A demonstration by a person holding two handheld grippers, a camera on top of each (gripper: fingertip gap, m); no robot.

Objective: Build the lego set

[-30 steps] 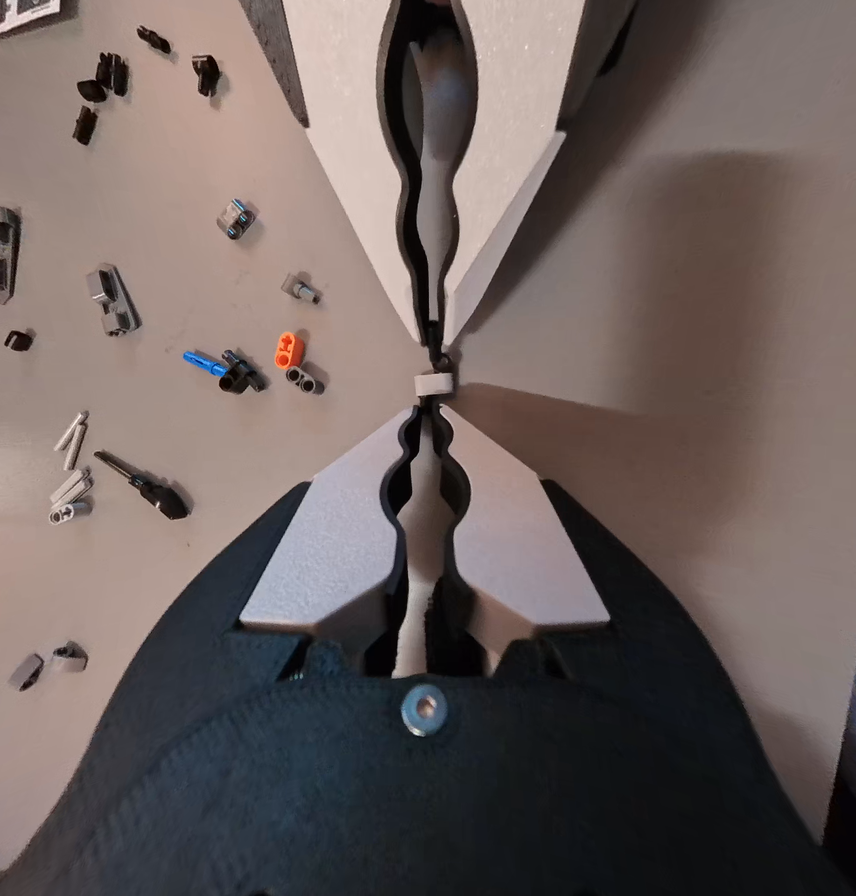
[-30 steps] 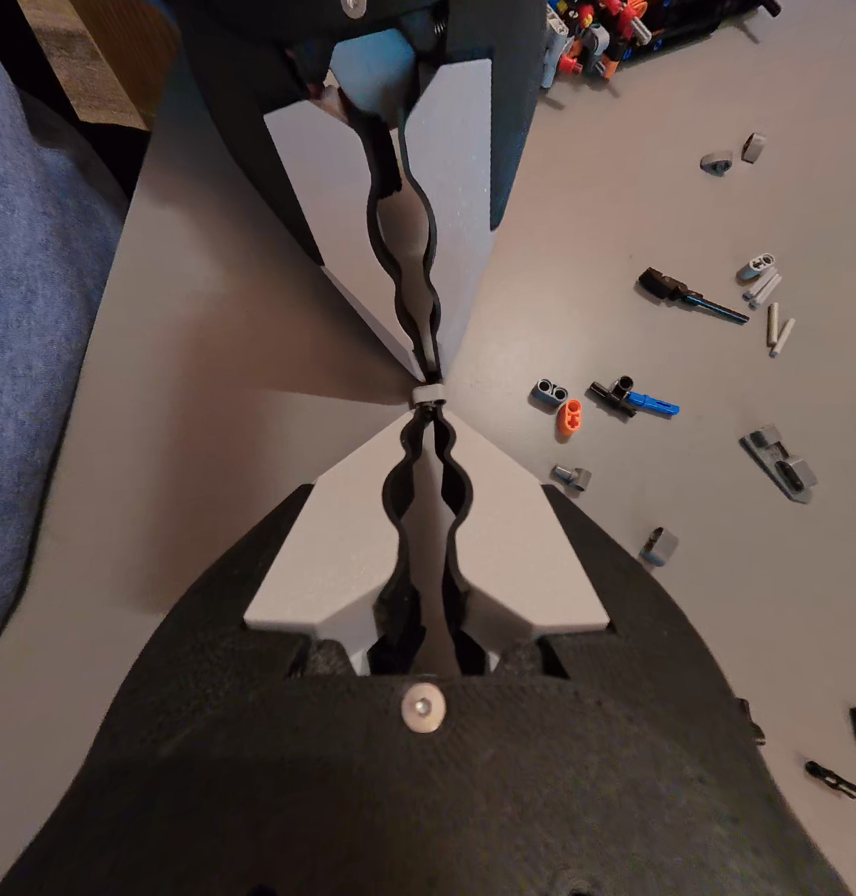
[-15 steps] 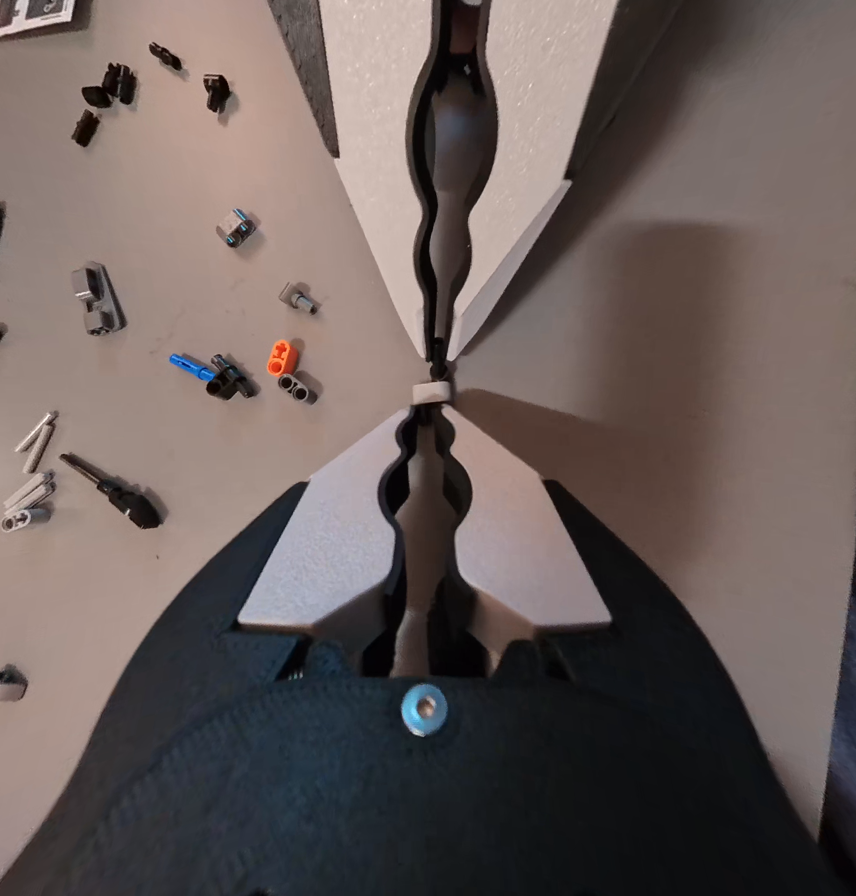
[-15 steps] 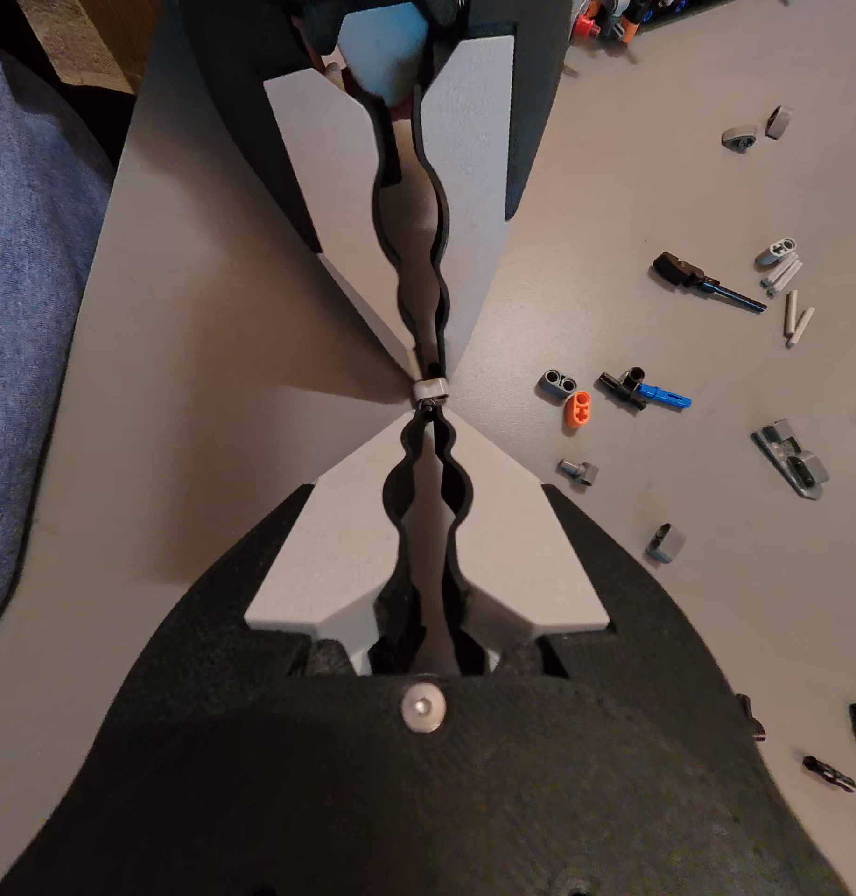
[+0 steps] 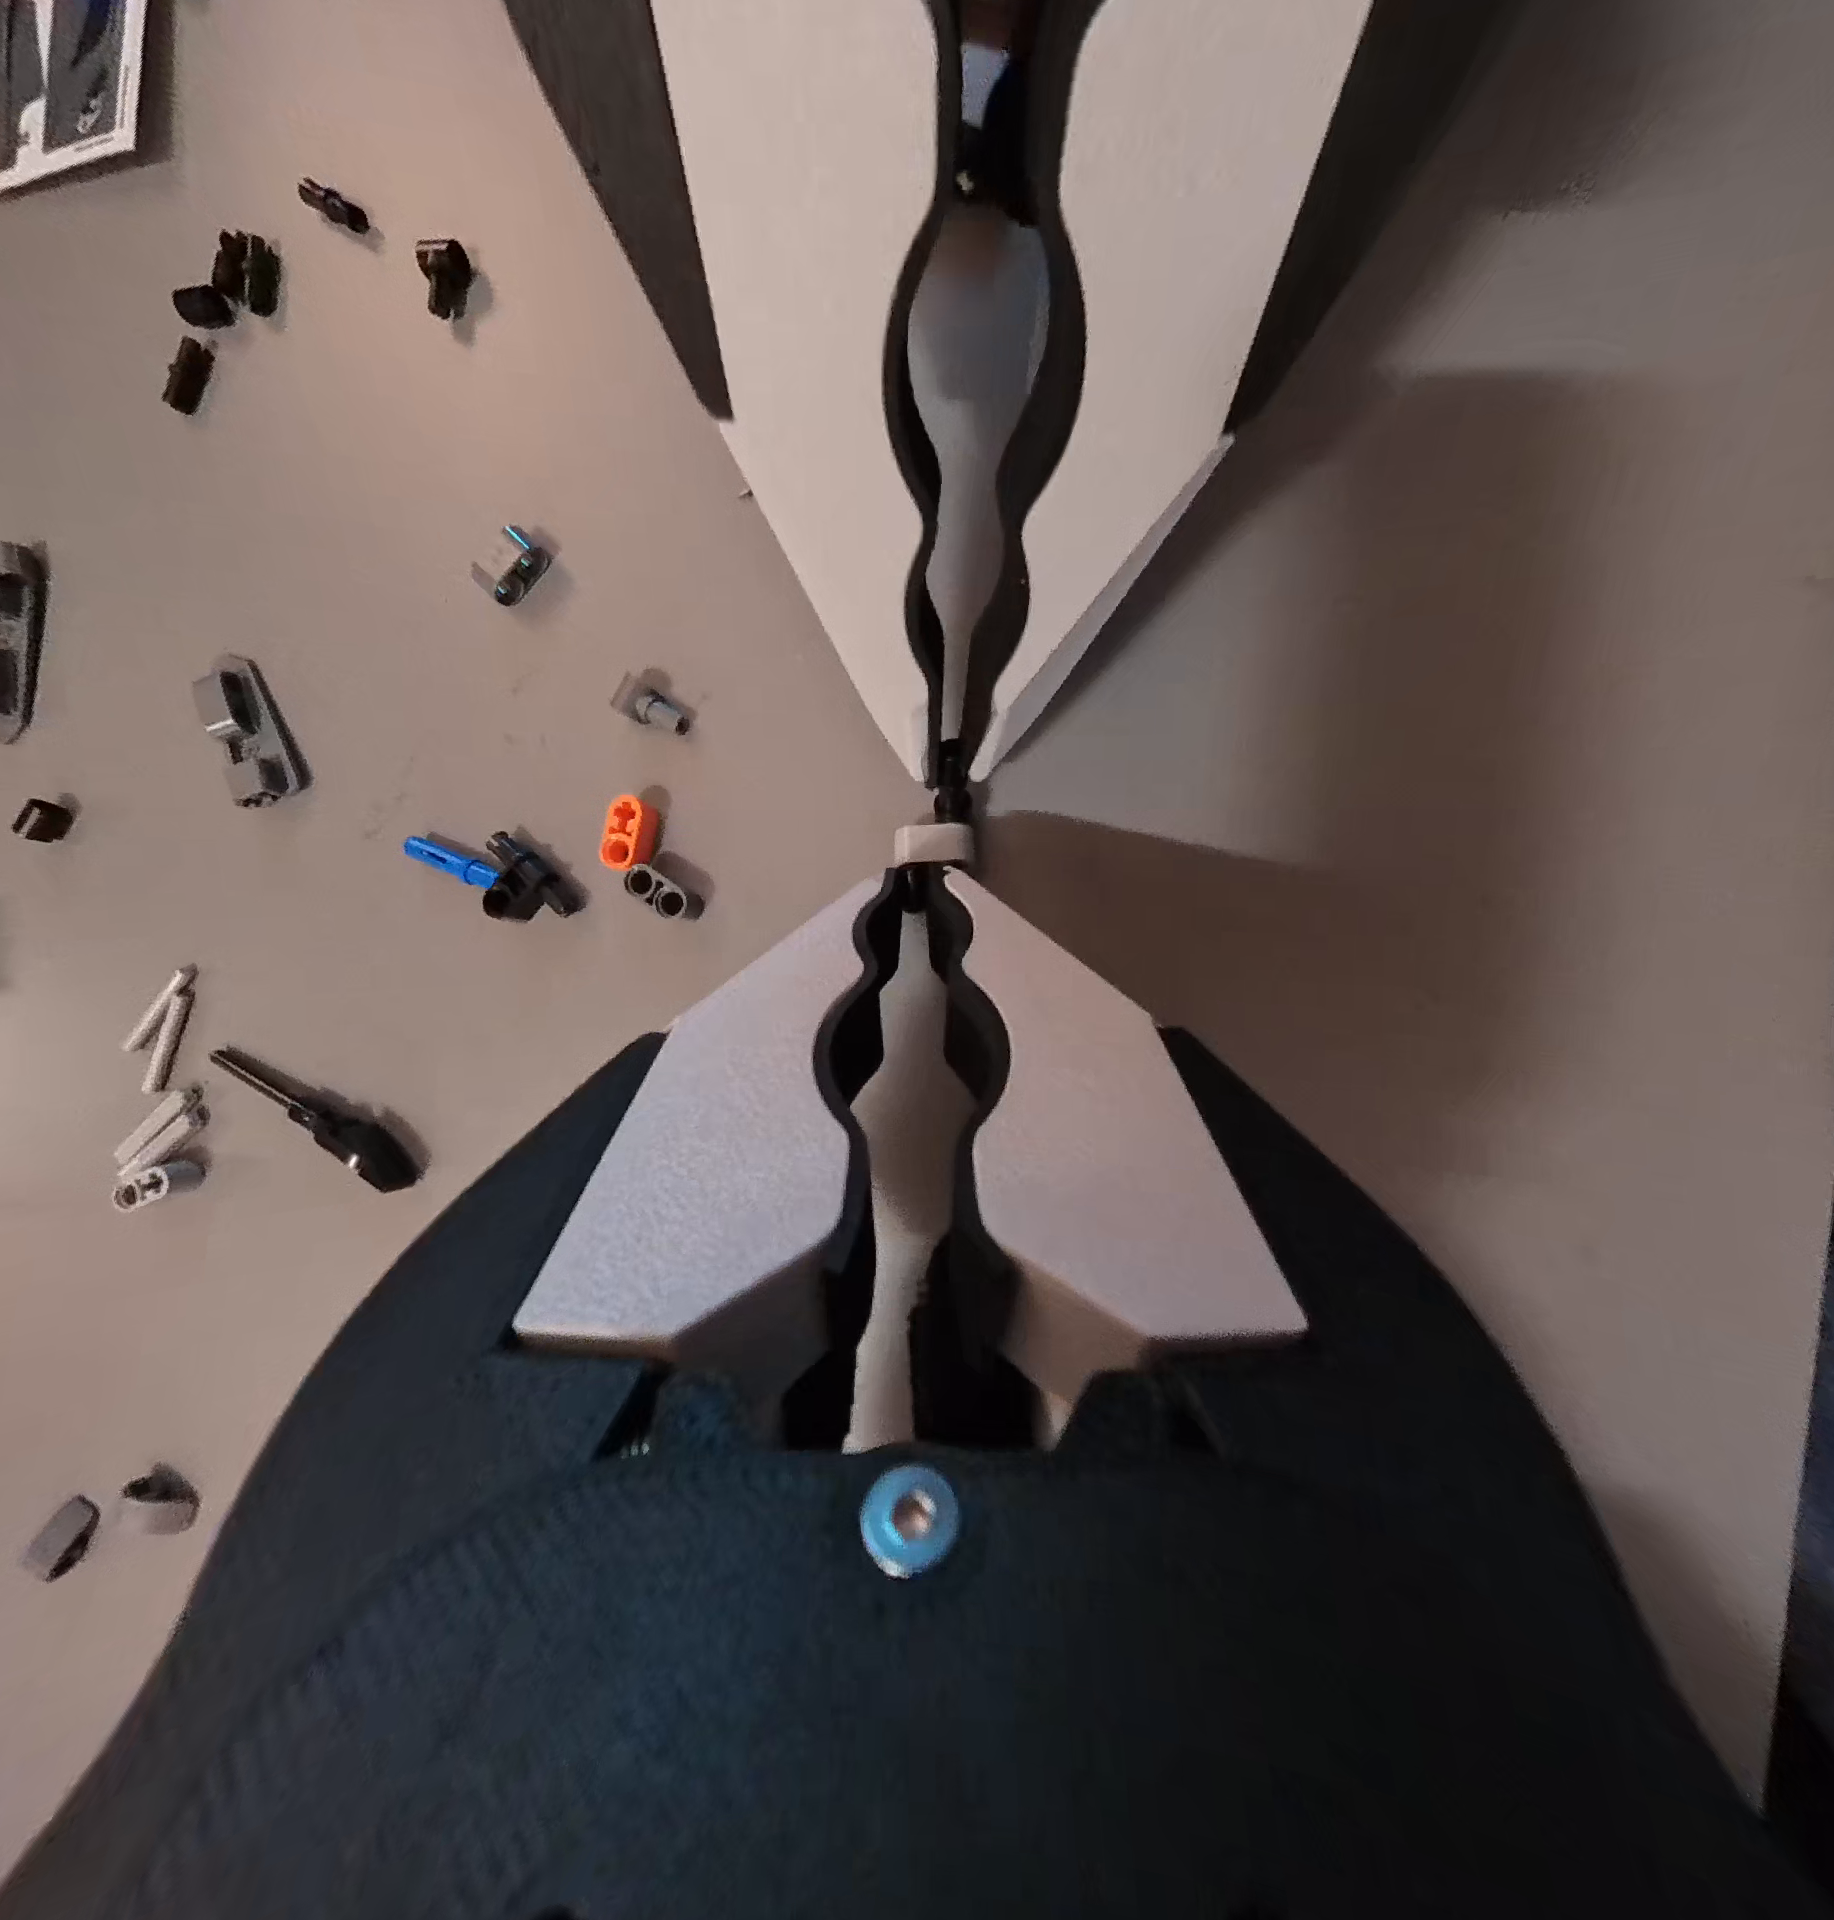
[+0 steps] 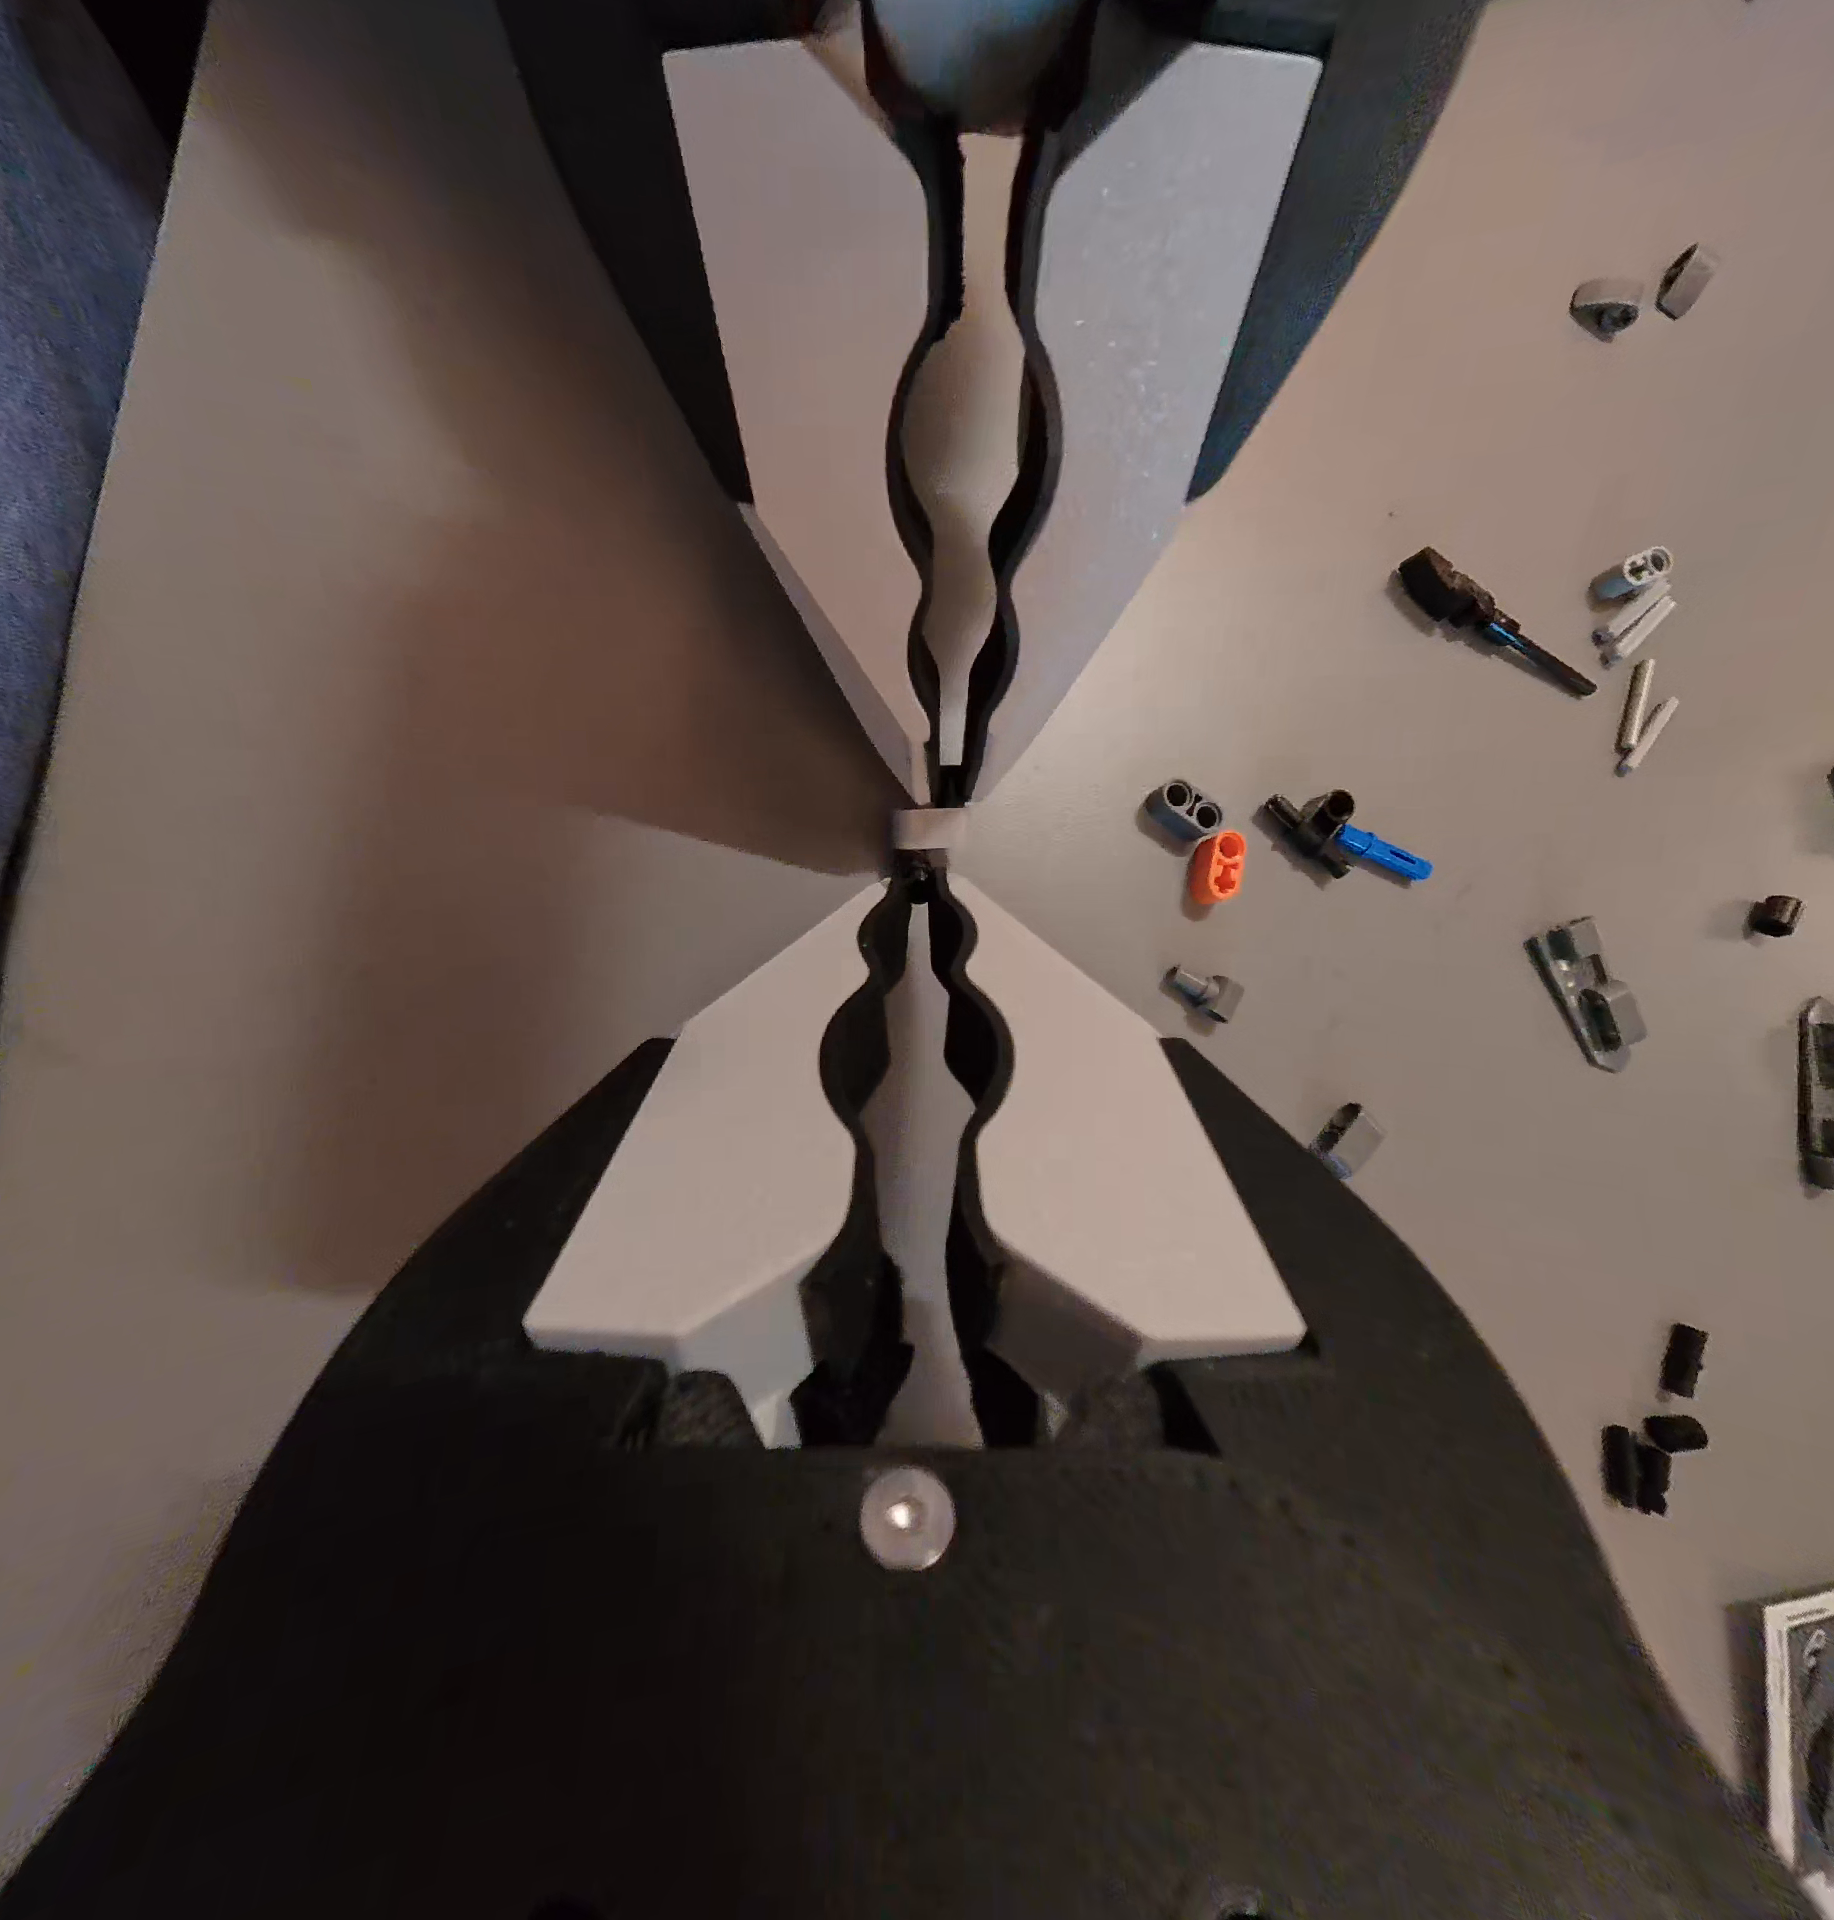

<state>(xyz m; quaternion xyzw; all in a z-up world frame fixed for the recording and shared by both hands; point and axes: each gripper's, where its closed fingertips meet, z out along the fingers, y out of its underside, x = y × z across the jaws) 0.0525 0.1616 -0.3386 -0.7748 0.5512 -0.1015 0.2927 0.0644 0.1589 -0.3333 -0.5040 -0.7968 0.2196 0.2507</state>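
Note:
My left gripper [image 5: 918,891] and right gripper [image 6: 918,883] meet tip to tip above the grey table [image 5: 1412,1039]. Between them is a thin black pin [image 5: 952,781] with a small light grey bush [image 5: 934,842] on its middle. Each gripper is shut on one end of the pin. In the right wrist view the bush [image 6: 928,826] sits just past my right fingertips, and the left gripper [image 6: 944,774] comes in from the top. In the left wrist view the right gripper [image 5: 954,750] comes in from the top. The pin's ends are hidden inside the jaws.
Loose parts lie to one side: an orange connector [image 5: 630,829] [image 6: 1217,864], a blue pin in a black connector [image 5: 487,868] [image 6: 1344,836], grey panels [image 5: 248,727] [image 6: 1588,992], small black pieces [image 5: 222,291]. An instruction sheet [image 6: 1822,1756] lies near them. Blue clothing [image 6: 19,520] is past the table edge. My two grippers' fingertips are within a few centimetres of each other. Left tips and right tips are each some 6 cm from the orange connector [image 5: 630,829]. Look for it in the right wrist view [image 6: 1218,865] too.
Both grippers stay shut and tip to tip on the pin. The pair has shifted over the table, so the loose parts slide in both views and the instruction sheet enters the right view.

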